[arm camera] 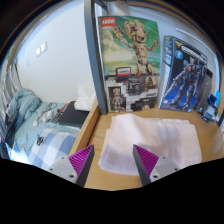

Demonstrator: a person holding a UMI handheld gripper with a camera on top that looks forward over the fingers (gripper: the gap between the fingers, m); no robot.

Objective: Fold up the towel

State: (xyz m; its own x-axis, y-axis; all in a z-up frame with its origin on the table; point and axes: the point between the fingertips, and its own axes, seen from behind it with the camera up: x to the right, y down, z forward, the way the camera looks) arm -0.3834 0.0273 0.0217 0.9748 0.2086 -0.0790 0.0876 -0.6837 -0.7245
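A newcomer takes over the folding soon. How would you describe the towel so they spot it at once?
Start at the light wooden tabletop in front of the two tall toy boxes leaning on the wall. On it, just beyond the open tongs, lies a white, softly textured rectangular towel, spread flat. It is the only pale cloth there; the checked fabric sits off the table.

The single camera rides on the gripper (113,163), looking forward and slightly down along its two fingers. It sits close above the towel (150,140) just ahead of them, facing the boxes (127,65) standing beyond it.
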